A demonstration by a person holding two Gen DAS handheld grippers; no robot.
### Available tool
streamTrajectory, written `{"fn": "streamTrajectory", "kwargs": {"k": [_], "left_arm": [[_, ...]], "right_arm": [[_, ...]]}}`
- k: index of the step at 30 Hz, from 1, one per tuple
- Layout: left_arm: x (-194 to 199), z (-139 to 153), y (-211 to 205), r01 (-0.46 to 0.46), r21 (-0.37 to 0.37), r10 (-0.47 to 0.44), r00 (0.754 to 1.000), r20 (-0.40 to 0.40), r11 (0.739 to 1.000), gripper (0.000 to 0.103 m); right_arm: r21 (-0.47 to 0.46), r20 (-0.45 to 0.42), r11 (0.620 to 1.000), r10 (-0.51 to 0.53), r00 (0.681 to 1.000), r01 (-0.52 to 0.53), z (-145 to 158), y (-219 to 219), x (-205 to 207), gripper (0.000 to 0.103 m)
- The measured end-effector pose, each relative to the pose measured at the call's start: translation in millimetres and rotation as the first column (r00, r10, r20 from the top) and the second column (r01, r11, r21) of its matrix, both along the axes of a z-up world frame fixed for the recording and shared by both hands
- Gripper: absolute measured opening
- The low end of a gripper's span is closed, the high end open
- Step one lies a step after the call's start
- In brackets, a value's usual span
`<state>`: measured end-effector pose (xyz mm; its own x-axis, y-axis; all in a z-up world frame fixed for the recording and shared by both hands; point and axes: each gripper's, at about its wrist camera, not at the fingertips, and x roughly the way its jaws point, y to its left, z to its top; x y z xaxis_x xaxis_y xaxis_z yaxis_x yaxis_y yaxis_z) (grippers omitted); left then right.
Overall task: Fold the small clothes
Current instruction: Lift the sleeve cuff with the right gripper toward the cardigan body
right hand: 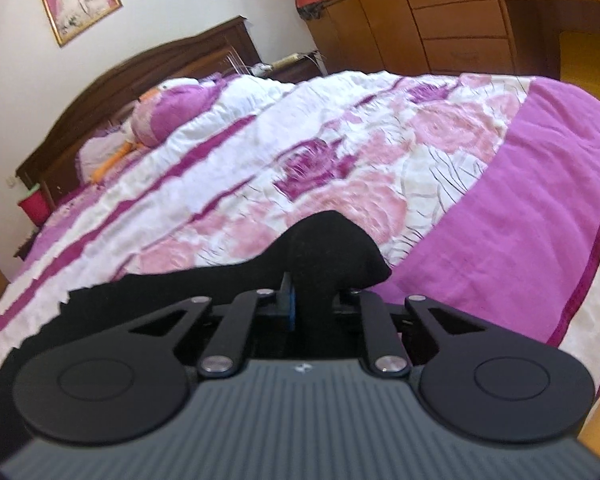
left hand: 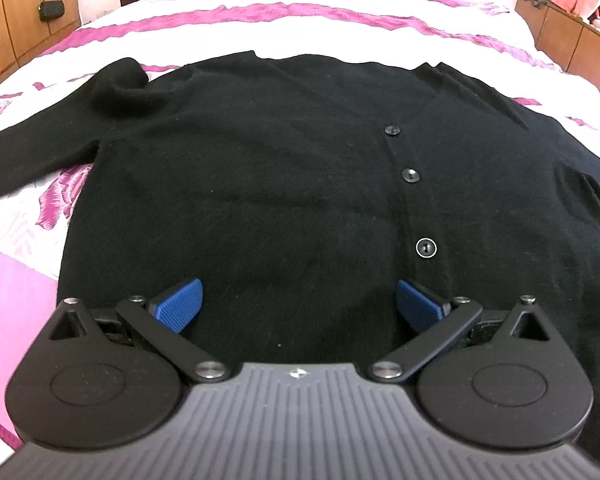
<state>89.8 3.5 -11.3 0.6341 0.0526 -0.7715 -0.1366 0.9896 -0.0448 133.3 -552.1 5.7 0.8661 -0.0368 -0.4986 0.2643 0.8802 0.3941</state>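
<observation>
lying flat across a bed with a white, pink and magenta floral quilted bedspread (left hand: 300, 20): a black knitted button-front cardigan (left hand: 260, 184), front side up, v-neck toward the far end, three dark round buttons (left hand: 411, 175) running down the placket right of centre. left sleeve (left hand: 28, 148) stretched out toward the left edge, bunched near the shoulder. hovering over the near hem, the left gripper (left hand: 299, 304), its blue ribbed pads (left hand: 180, 304) spread wide apart, nothing between them, cannot tell whether the tips touch the knit.

in the right wrist view, clamped on a fold of the same black fabric (right hand: 332, 248), the right gripper (right hand: 314, 304), blue pads nearly together, the cloth rising as a rounded hump just beyond the fingertips and trailing off to the lower left over the bedspread (right hand: 340, 152). slightly blurred, this view.

further off: a dark wooden headboard (right hand: 148, 80), a gold-framed picture (right hand: 80, 0) on the white wall, a pink pillow (right hand: 168, 116) near the head end, light brown wooden drawers (right hand: 460, 20) along the right wall.
</observation>
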Motion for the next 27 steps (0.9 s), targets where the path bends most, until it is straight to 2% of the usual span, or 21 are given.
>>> {"fn": "streamTrajectory", "kwargs": {"k": [14, 27], "left_arm": [[-11.7, 14.2, 11.7, -0.012, -0.026, 0.013, 1.0, 0.023, 1.0, 0.103], [-19.5, 26.5, 31.6, -0.027, -0.042, 0.029, 0.998, 0.049, 0.999, 0.103]], "right_arm": [[-0.004, 0.101, 0.992, 0.123, 0.987, -0.123, 50.2, 38.9, -0.8, 0.014], [-0.044, 0.167, 0.957, 0.291, 0.942, -0.288, 92.8, 112.8, 11.4, 0.014]]}}
